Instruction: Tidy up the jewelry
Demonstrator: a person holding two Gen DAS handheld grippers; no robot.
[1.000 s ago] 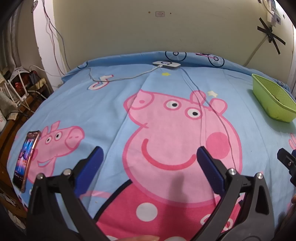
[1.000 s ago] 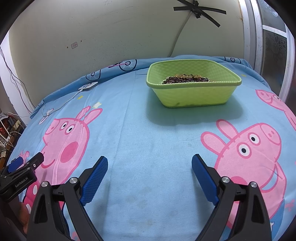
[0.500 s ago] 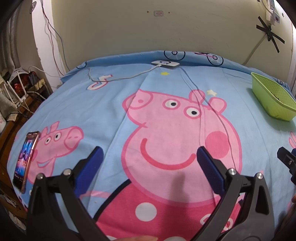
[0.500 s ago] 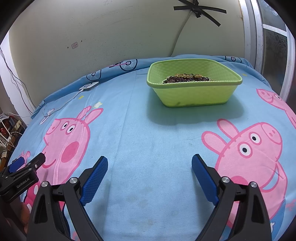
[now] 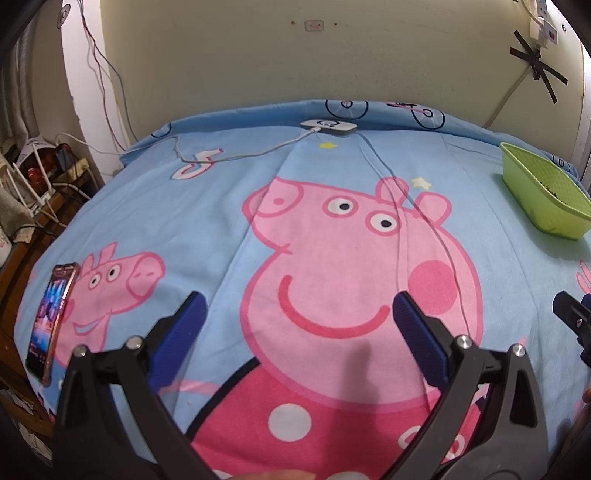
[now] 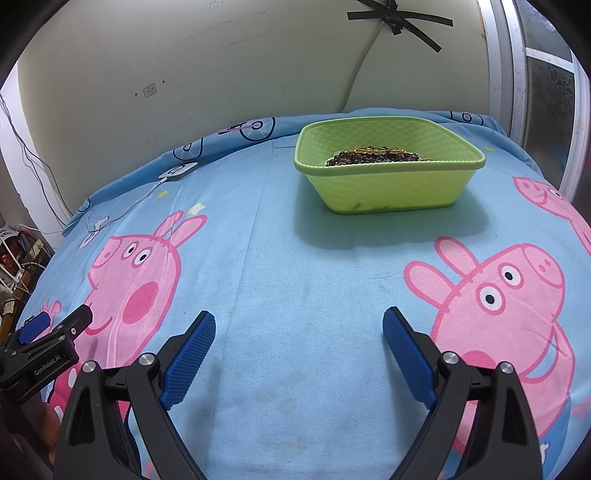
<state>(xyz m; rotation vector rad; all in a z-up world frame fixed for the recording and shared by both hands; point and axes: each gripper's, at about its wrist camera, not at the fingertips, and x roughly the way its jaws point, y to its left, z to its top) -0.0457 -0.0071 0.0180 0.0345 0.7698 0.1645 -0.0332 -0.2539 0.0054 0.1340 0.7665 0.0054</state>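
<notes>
Beaded bracelets (image 6: 373, 157), dark beads with one amber-yellow strand on top, lie heaped inside a lime-green plastic basket (image 6: 388, 184) that sits on the far part of a bed, near the wall; from the left wrist view the same basket (image 5: 543, 199) shows at the right edge with only a dark trace of its contents over the rim. The basket rests on a light blue Peppa Pig bedsheet (image 6: 295, 295) printed with large pink pig faces, small yellow stars and bicycle outlines along the far edge. The right gripper (image 6: 298, 325) hovers low over bare sheet well short of the basket, its blue ribbed pads spread wide with nothing between them. The left gripper (image 5: 297, 306) is likewise spread wide and empty, over the biggest pig face; its side shows at the left edge of the right wrist view, where white lettering on the black body reads "GenRobot.AI". A white charging puck (image 5: 328, 126) with a round logo on top lies near the head of the bed, a white cable (image 5: 240, 155) running from it to the left, and a thinner wire trails down across the pig's face. A smartphone (image 5: 50, 317) in a pink case lies at the left edge of the bed, screen lit, its text too small to read. A small pink-and-white label (image 5: 314, 25) is stuck on the cream wall, illegible, and black tape strips (image 6: 400, 18) hold a cord there.
</notes>
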